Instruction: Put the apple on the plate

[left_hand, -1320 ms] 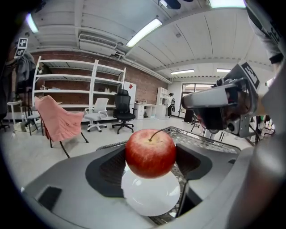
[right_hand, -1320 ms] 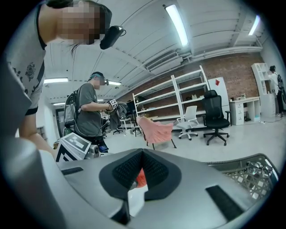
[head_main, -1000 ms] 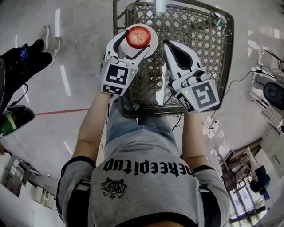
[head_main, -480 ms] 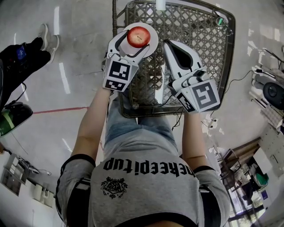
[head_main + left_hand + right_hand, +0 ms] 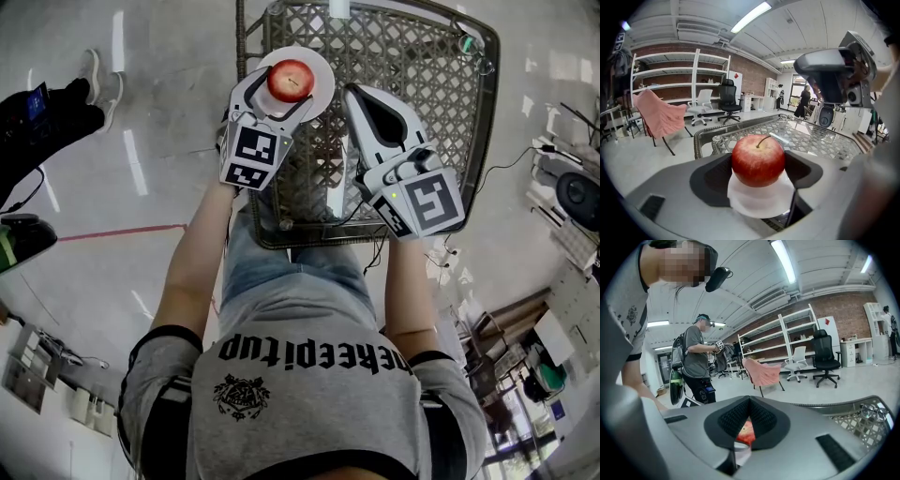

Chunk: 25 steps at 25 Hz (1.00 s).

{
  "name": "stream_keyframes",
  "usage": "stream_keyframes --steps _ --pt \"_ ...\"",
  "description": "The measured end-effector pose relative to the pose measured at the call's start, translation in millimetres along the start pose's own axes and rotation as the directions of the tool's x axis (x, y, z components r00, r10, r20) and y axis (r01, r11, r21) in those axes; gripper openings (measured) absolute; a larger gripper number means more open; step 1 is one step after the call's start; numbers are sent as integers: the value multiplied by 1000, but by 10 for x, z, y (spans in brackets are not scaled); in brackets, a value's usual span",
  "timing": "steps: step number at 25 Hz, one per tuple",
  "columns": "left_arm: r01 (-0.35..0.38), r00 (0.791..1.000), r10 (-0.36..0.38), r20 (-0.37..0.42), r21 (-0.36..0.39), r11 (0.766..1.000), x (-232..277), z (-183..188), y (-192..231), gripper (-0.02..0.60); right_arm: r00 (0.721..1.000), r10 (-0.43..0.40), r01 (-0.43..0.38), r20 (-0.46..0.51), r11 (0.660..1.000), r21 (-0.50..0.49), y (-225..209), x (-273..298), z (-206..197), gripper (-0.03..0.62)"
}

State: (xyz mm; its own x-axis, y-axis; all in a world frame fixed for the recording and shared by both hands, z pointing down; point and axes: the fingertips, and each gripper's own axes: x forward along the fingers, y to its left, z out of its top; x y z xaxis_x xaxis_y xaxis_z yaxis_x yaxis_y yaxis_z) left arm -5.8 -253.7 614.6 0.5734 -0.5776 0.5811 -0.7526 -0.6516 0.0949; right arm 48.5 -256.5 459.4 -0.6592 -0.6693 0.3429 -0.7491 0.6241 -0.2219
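Forward, left tongs point(image 5: 287, 86) around apple point(image 5: 292, 77)

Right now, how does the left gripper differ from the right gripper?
The left gripper is closed on the red apple, while the right gripper is shut with nothing between its jaws. The left gripper is over the white plate; the right gripper is beside it, off the plate, over the lattice table. Both are pale grey and carry a marker cube.
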Motion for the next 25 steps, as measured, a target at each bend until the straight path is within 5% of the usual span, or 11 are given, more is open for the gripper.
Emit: stream_keyframes --steps 25 --pt "-28 1000 28 0 11 1000 13 13 41 394 1000 0 0 -1 1000 -6 44 6 43 -2"
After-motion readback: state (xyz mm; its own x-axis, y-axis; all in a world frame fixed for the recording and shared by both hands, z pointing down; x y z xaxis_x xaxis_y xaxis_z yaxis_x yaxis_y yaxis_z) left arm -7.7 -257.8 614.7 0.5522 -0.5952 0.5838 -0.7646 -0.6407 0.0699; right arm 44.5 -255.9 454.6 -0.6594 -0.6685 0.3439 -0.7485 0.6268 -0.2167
